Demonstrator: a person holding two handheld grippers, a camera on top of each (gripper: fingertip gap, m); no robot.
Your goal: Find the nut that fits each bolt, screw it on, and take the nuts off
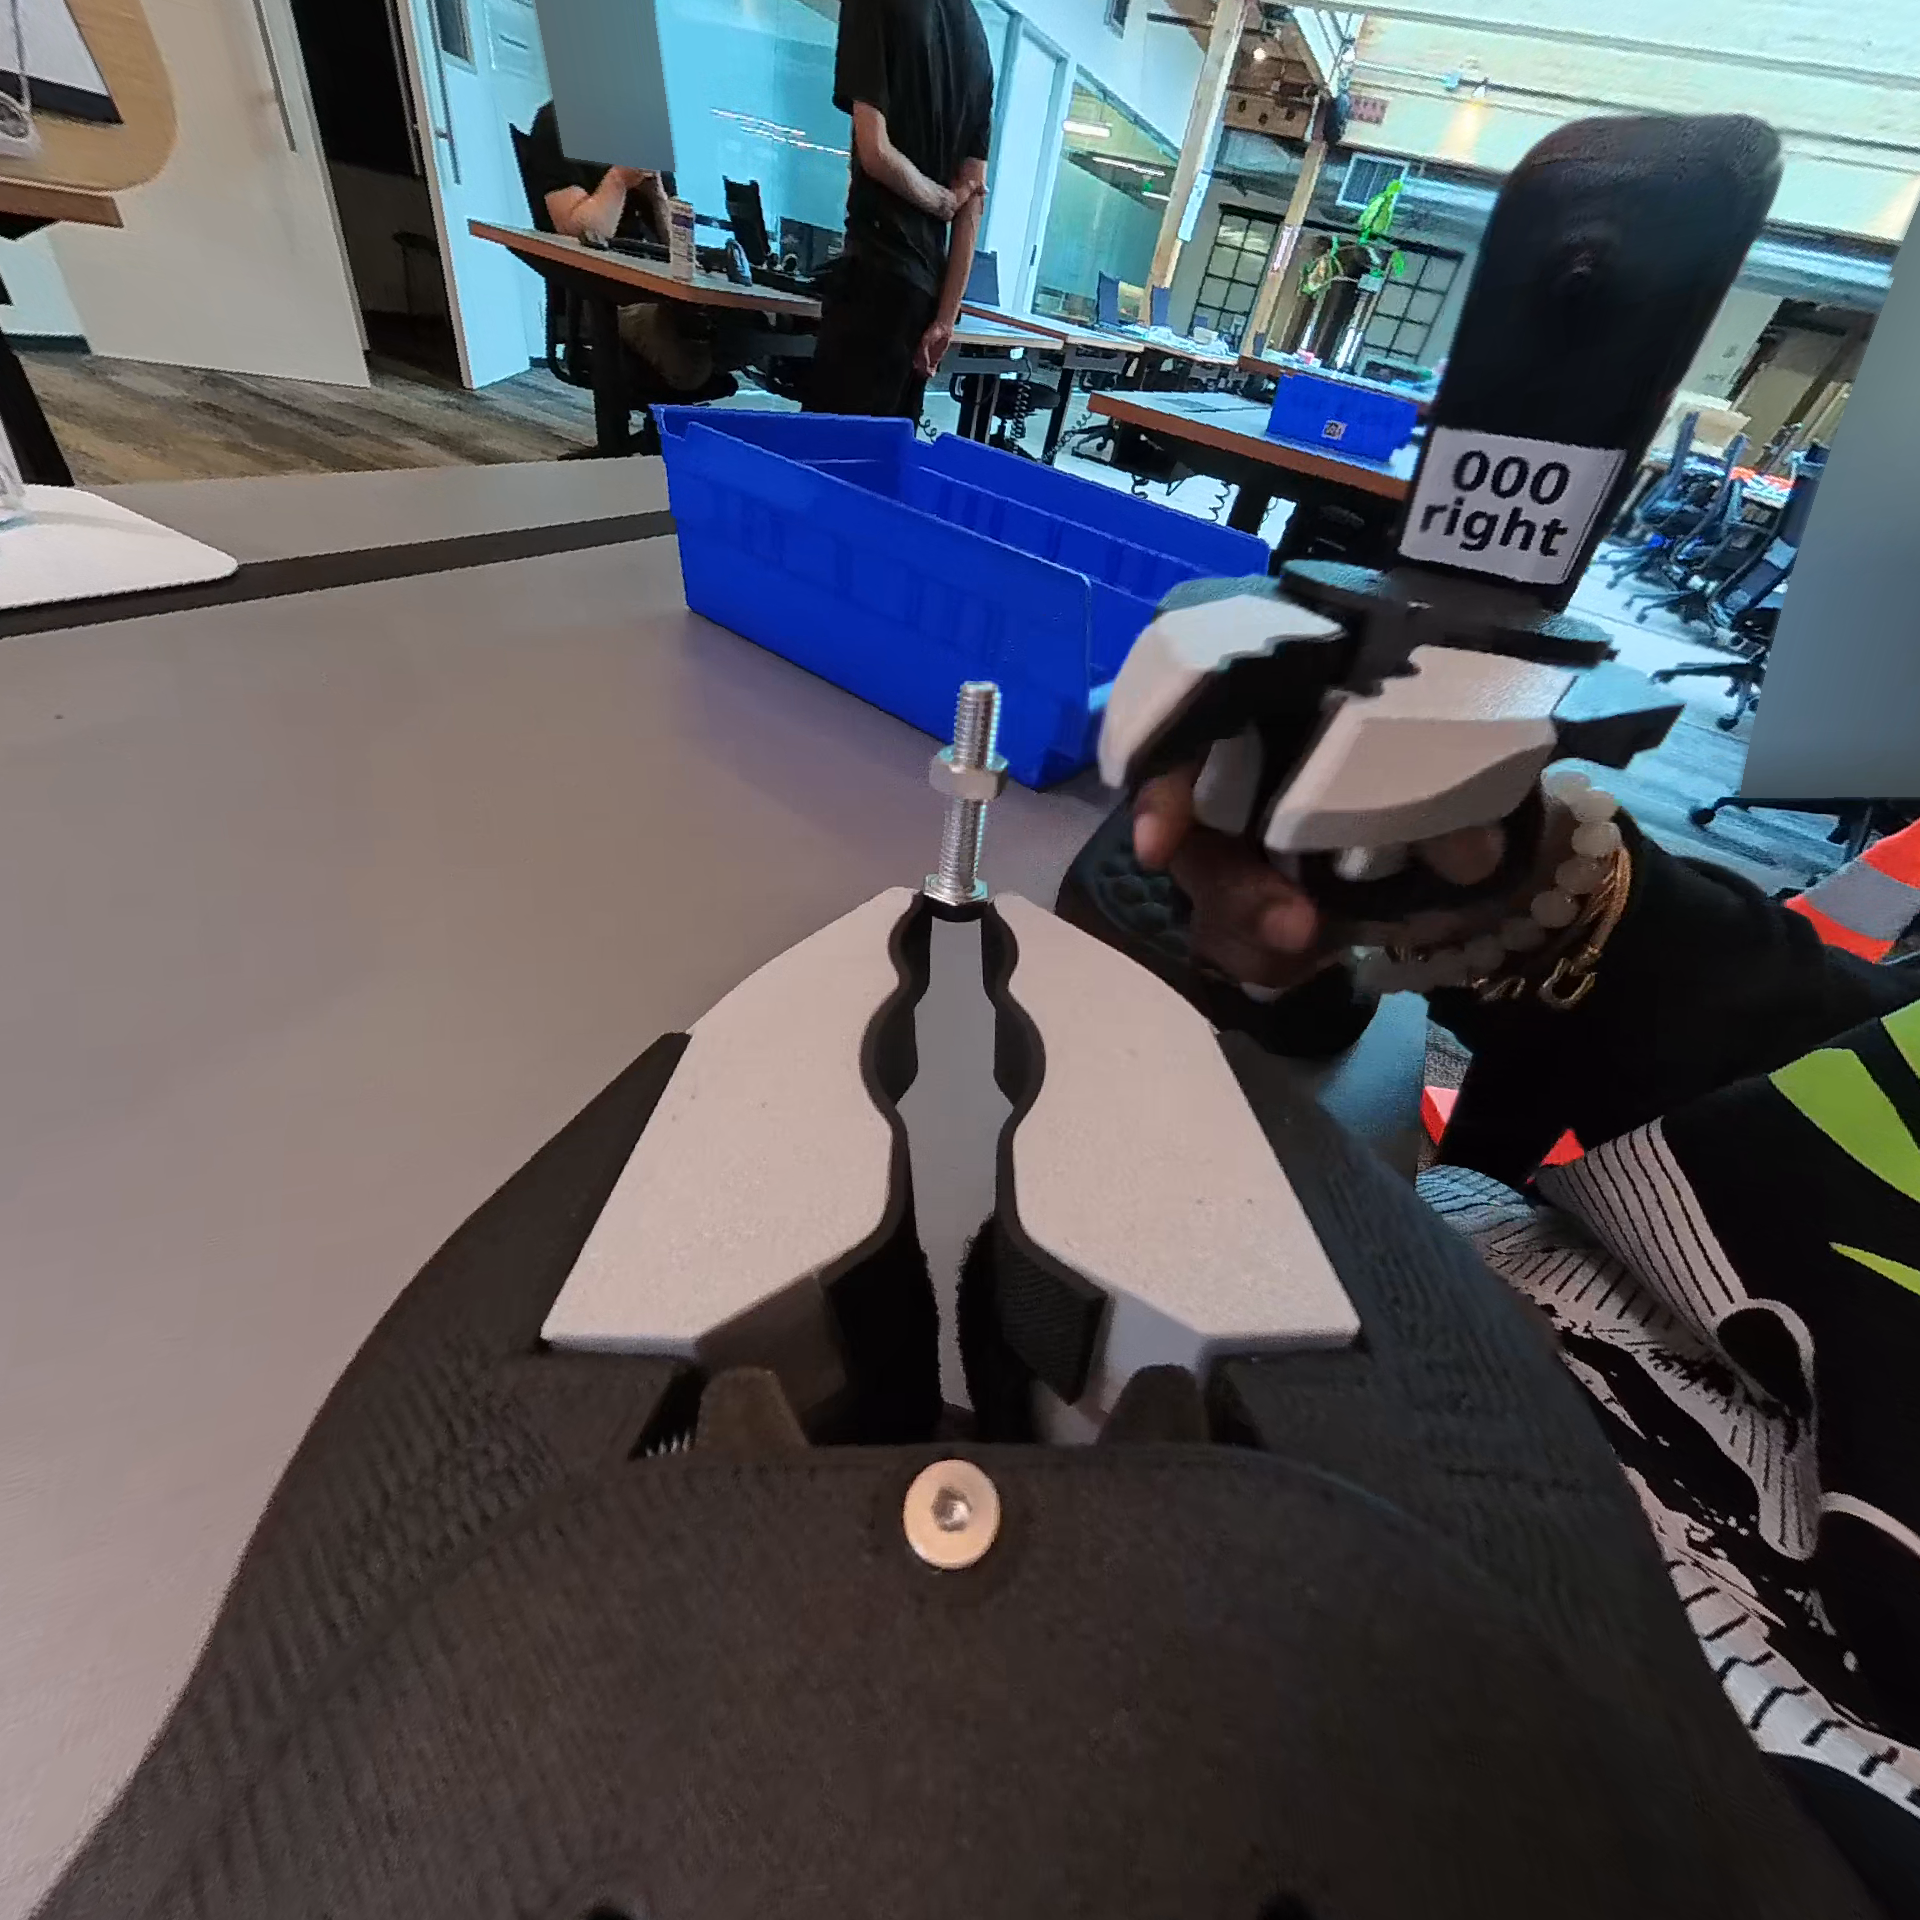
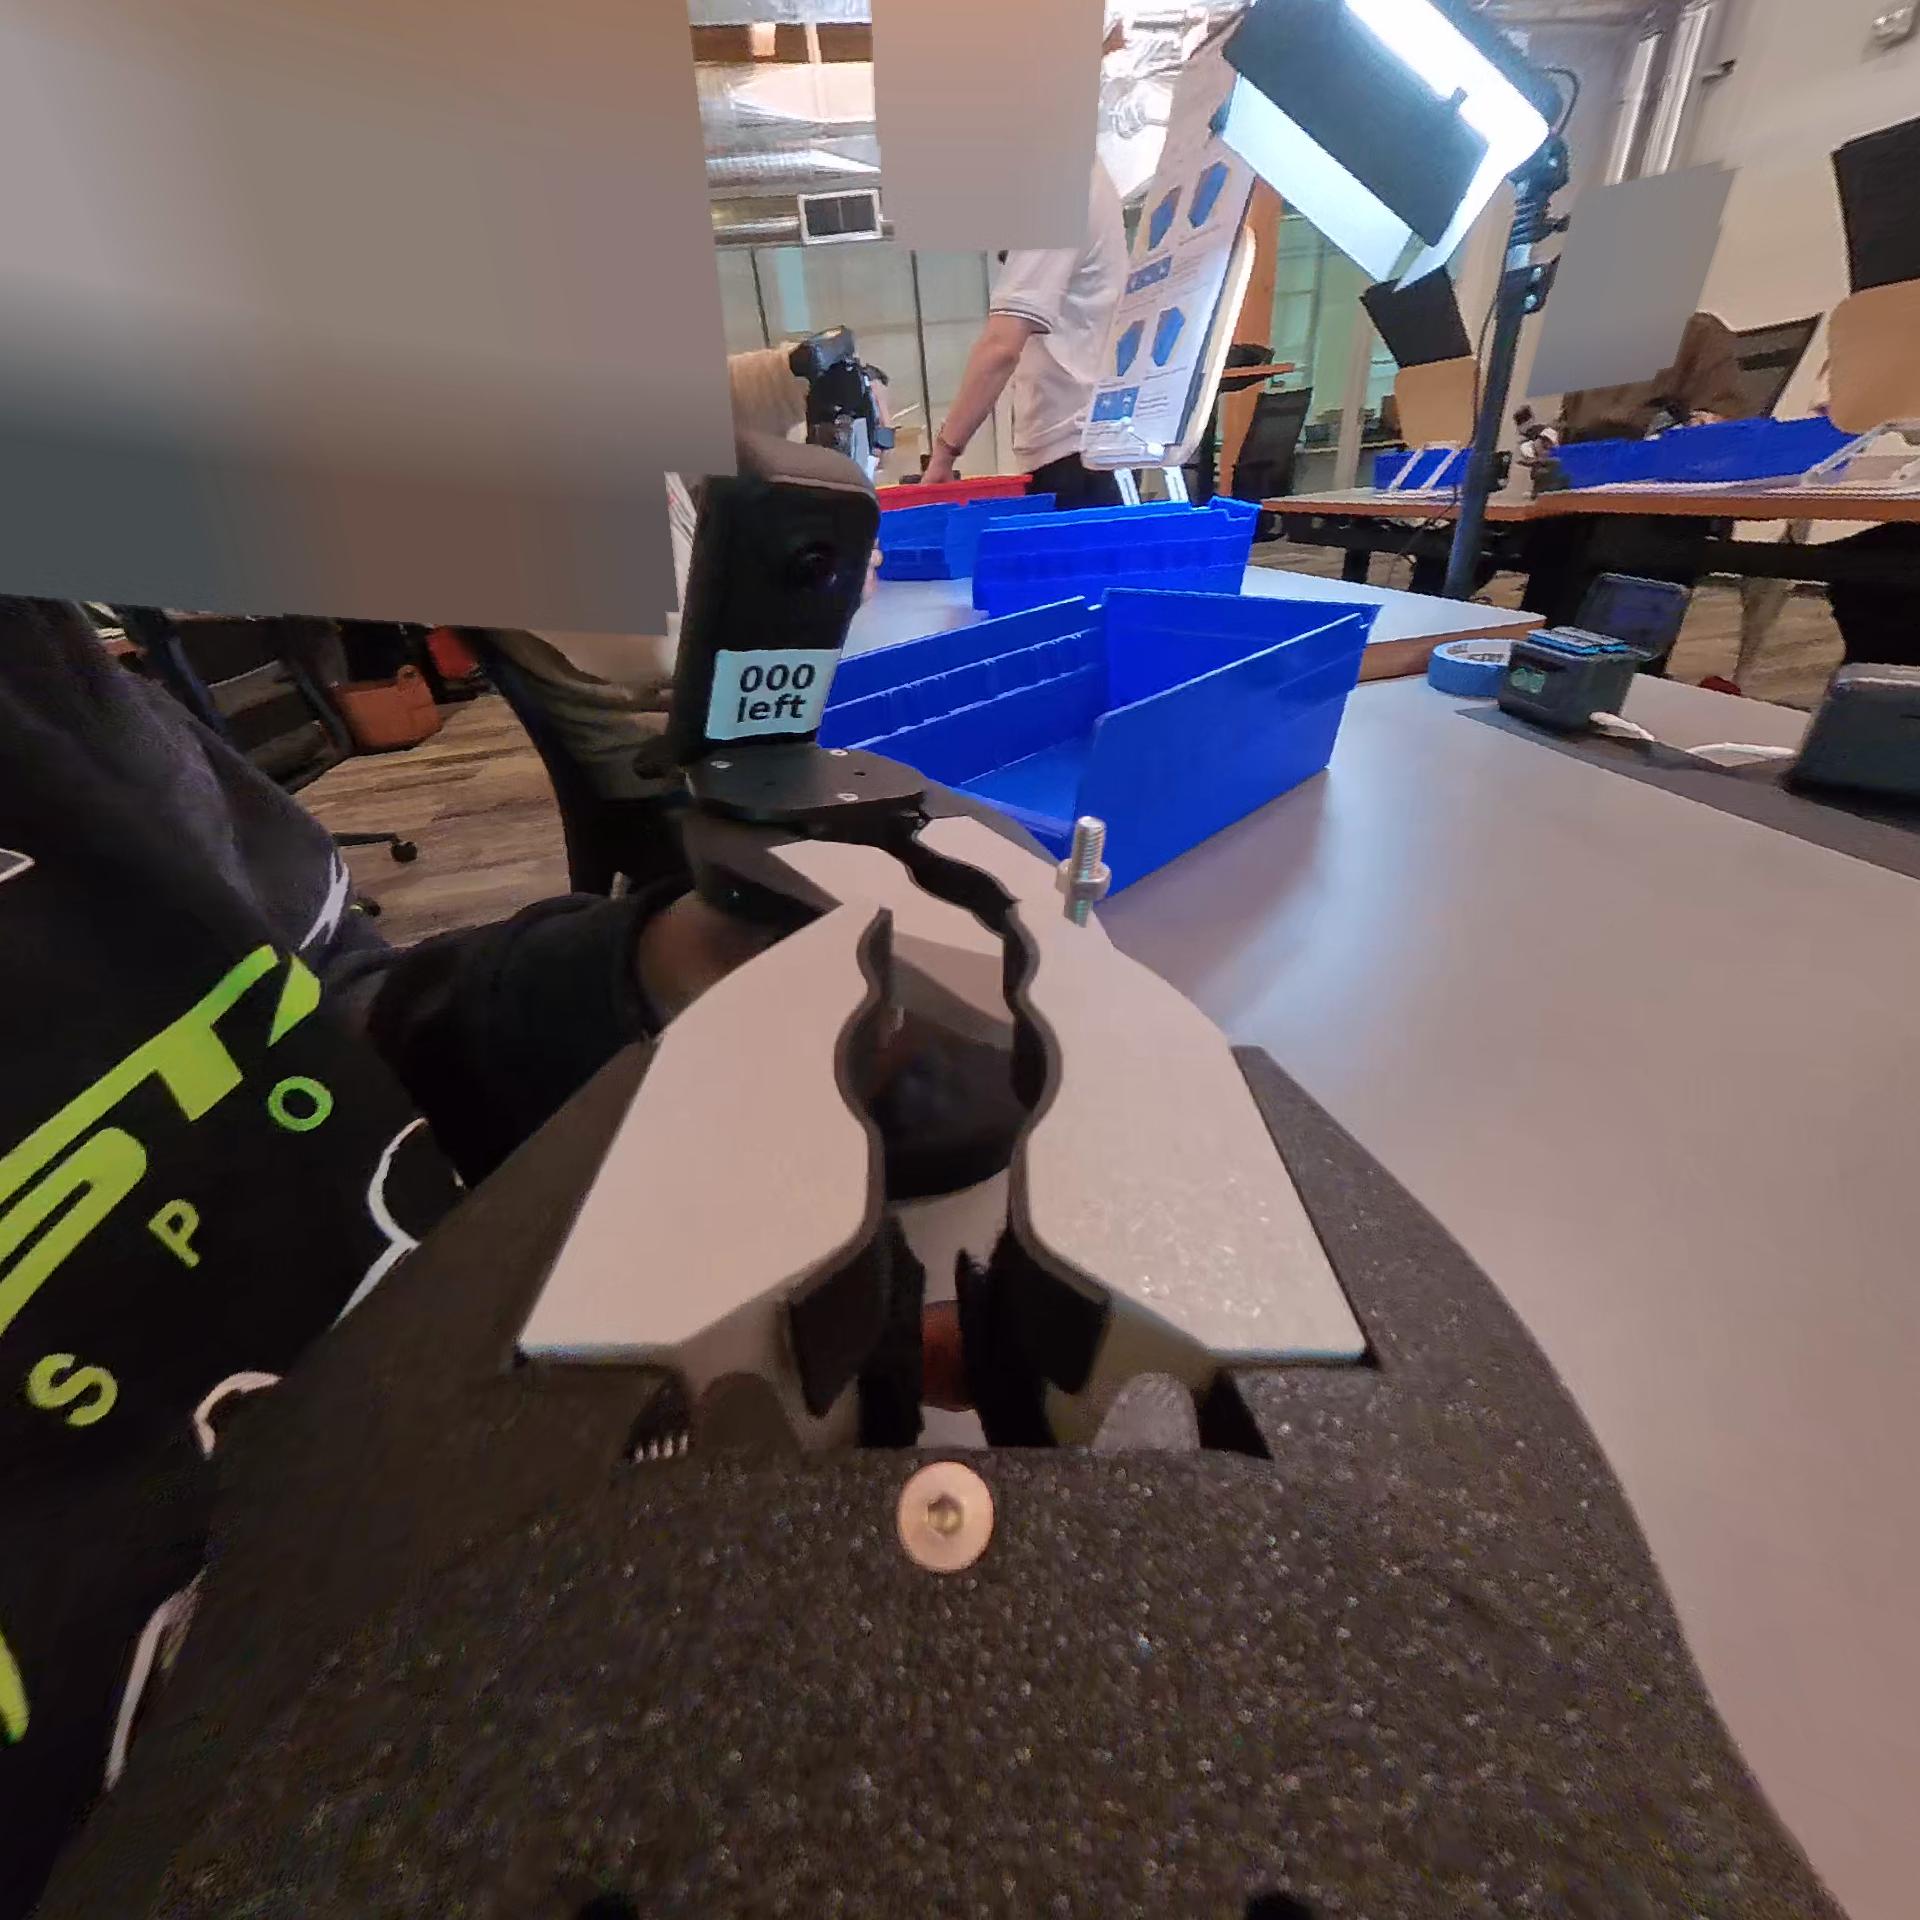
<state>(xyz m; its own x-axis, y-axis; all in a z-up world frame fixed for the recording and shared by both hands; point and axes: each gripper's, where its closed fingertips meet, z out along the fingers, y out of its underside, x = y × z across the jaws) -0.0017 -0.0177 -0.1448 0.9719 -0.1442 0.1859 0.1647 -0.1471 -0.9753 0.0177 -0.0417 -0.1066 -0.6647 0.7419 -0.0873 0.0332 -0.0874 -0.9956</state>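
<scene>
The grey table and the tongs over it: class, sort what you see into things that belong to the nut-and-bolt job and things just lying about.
Job:
- bolt, head clamped in the left tongs
- hex nut threaded partway down it
- right tongs, nothing seen in them

Lying about:
- blue bin
- blue tape roll
- black device cases

blue bins (image 1: pixel 935 582) on grey table (image 1: pixel 364 779); blue tape roll (image 2: pixel 1465 665) & light panel (image 2: pixel 1382 125) bkgd.
</scene>
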